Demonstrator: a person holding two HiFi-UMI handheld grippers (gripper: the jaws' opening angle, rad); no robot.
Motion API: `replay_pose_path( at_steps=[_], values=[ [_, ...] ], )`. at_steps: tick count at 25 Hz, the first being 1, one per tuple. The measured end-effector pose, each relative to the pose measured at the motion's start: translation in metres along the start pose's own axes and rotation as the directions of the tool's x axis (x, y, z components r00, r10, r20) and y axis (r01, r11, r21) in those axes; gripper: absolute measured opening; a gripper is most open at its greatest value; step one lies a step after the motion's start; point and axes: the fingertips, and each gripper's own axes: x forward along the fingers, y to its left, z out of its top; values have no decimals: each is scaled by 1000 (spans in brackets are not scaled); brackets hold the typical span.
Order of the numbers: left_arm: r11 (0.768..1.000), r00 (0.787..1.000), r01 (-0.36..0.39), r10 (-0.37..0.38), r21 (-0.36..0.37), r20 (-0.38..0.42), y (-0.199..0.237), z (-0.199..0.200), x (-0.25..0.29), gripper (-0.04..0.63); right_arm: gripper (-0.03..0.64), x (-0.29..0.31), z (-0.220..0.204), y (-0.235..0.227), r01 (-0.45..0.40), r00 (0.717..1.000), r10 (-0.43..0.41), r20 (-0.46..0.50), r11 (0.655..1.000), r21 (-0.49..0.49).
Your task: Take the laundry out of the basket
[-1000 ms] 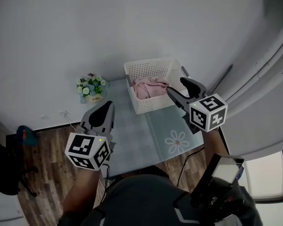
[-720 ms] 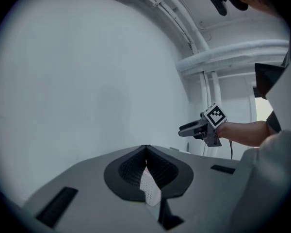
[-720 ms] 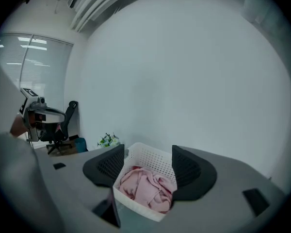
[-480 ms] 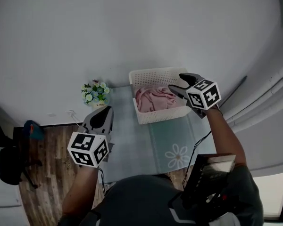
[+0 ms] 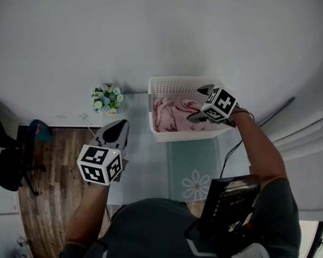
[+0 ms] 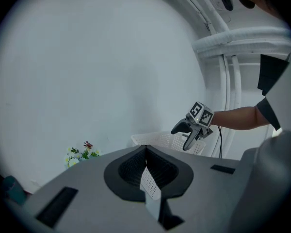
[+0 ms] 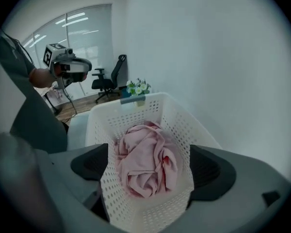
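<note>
A white perforated basket [image 5: 180, 83] stands on the table by the wall, with a crumpled pink garment [image 5: 169, 114] inside. My right gripper [image 5: 197, 103] hangs over the basket's right side, tilted down. Its jaws have just been opening and stand wide apart, touching nothing. In the right gripper view the pink garment [image 7: 145, 161] lies low in the basket [image 7: 131, 111], framed by the spread jaws of that gripper [image 7: 150, 168]. My left gripper [image 5: 116, 132] hovers left of the basket with its jaws together and nothing in them. In the left gripper view the left gripper [image 6: 146, 149] points toward the basket [image 6: 157, 140] and the right gripper [image 6: 185, 133].
A small pot of flowers [image 5: 106, 99] stands left of the basket by the wall. A pale table mat with a daisy print [image 5: 196, 184] covers the table in front. A black office chair [image 5: 5, 171] stands on the wood floor at far left. Curtains hang at right.
My right gripper has come down from in front of the basket to over its right side, tipped downward, and its jaws have spread. My left gripper has dropped slightly.
</note>
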Motion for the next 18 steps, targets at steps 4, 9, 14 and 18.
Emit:
replay_pose_path(
  at_steps=[4,9,14,18],
  values=[
    [999,999,-28,27,-17,-34,0,-12,12,8,506,40,-19,-1,-76,993,71,-91,995,-56],
    [996,995,-76,73,-41,-68,4,-25,17,8,522,84,-41,-2,-144,974,114,-196,978,-150],
    [992,989,-120,115,-50,-97,9,-34,17,8,523,121,-63,-8,-204,952,156,-264,965,-166],
    [986,982,-152,143,-68,-122,13,-45,15,8,528,144,-70,-9,-253,937,196,-288,951,-178]
  ],
)
